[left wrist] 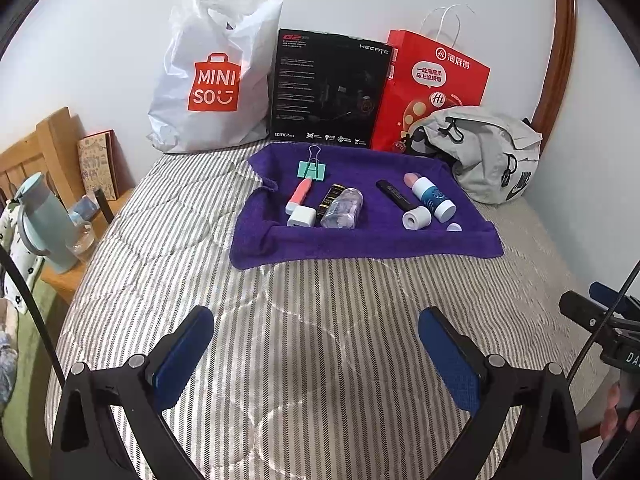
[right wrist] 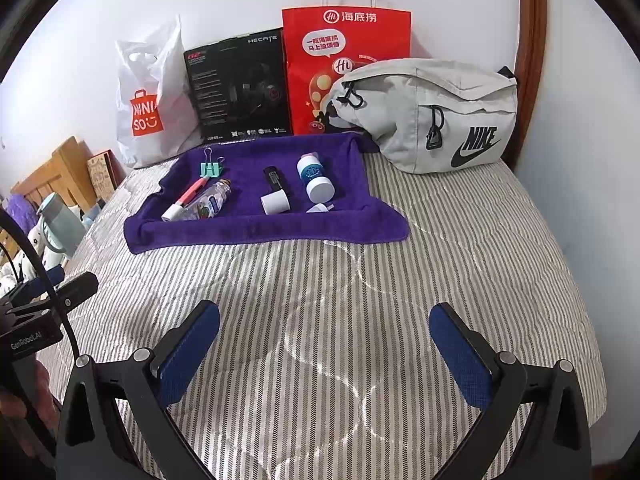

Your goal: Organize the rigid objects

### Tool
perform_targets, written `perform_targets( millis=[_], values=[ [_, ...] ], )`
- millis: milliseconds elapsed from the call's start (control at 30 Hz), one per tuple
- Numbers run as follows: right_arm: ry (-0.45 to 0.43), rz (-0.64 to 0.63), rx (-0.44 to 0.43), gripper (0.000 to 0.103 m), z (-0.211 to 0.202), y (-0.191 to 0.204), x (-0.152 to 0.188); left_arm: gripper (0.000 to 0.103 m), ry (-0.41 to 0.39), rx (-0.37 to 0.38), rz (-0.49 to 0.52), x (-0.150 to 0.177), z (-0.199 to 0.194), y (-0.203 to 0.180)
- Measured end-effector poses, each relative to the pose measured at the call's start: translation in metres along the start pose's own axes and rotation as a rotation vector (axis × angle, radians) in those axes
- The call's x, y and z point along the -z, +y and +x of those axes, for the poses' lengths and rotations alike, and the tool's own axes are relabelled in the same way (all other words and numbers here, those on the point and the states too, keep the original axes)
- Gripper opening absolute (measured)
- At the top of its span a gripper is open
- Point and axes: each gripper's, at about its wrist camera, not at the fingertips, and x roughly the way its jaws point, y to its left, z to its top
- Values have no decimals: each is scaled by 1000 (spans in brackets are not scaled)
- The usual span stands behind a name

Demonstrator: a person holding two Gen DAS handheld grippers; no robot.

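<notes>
Both of your claws hang spread wide and empty over the near part of the striped bed: the left claw and the right claw each show bare quilt between their blue pads. Everything small and rigid lies ahead of you, on the far side, gathered on the purple towel, which sits well apart from both claws. From the left claw the towel is ahead and a touch right; from the right claw it is ahead and to the left, so neither arm is plainly nearer overall. The left cluster, namely the binder clip, the pink pen, the white charger, the dark tube and the clear bottle, falls to your left claw. The black marker, the blue-and-white bottle, the white cap and a small white lid fall to your right. Most of the long pieces run near to far, slightly slanted, so I judge a claw coming straight in would close across their width. The clear bottle looks smooth and round, and I'd expect it to roll. Whether this layout is sorted or awaiting sorting, the views cannot settle.
</notes>
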Motion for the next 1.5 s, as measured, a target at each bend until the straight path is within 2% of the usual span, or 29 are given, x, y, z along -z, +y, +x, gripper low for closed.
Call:
perform_targets(
  millis=[1500],
  values=[
    [9,-12,9,103,3,1,2,103,12,-23,-2,0,2,2]
  ],
)
